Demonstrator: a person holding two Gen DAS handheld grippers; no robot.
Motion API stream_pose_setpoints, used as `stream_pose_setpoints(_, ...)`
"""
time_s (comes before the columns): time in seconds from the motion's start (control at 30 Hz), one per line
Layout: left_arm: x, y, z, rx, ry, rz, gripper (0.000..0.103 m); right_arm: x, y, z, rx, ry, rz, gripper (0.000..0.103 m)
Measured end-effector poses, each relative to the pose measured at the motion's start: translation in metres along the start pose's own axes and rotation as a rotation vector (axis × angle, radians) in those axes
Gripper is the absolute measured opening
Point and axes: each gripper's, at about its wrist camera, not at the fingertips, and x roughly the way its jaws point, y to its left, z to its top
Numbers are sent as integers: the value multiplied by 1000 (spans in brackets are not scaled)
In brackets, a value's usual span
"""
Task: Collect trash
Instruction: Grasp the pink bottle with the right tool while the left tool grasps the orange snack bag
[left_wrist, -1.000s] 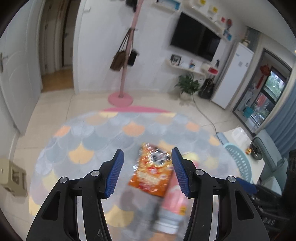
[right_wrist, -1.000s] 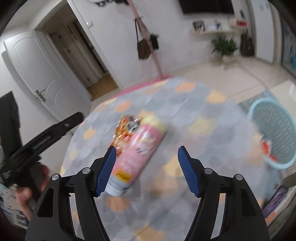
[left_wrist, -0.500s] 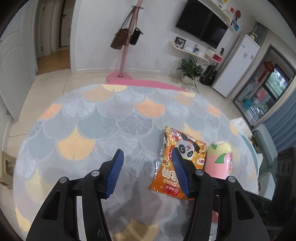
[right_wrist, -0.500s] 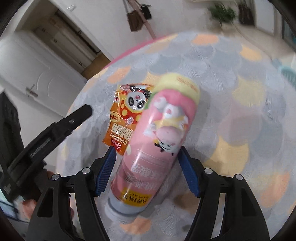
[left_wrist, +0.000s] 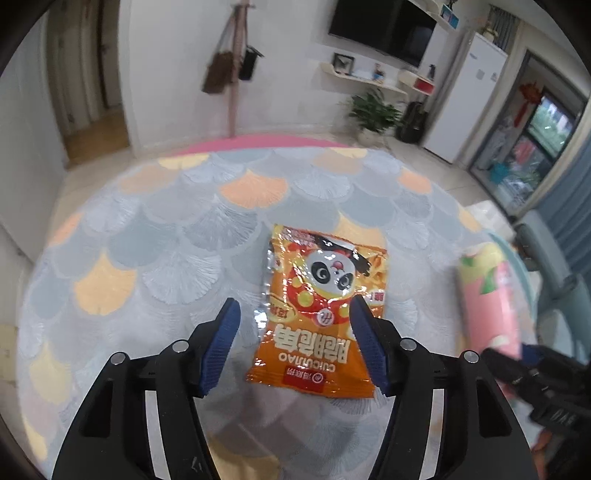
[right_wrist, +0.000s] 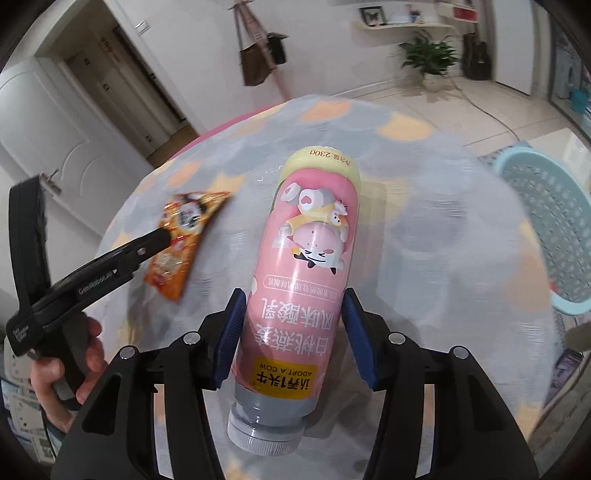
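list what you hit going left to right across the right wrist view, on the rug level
hand holding the left gripper → snack bag → pink bottle between the right gripper's fingers → blue basket

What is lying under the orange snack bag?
The orange snack bag lies flat on the scallop-patterned rug. The bag covers whatever is directly beneath it.

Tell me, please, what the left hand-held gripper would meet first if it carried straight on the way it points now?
Most likely the orange snack packet: it lies flat on the patterned rug, directly between the left hand-held gripper's open jaws. How far above it the pads sit is unclear.
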Motion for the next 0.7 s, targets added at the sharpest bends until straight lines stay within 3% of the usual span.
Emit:
stream_pose_setpoints(0.17,-15,-32,-7,92,-34,2,66,-7,-23,0,34,-13,0,50)
stream_pose_setpoints(0.37,13,-57,-10,165,58,139,64,-8,-22,-2,16,-41,-24,50)
stream_pose_setpoints(0.43,17,-57,-10,158,73,142,57,-10,-25,-3,18,-43,-23,50)
stream_pose_setpoints(0.57,13,-53,-6,142,74,105,14,-13,-32,-4,20,-52,-31,50)
stream_pose_setpoints(0.7,0,-45,-7,116,44,62,5,-17,-37,-3,22,-63,-14,50)
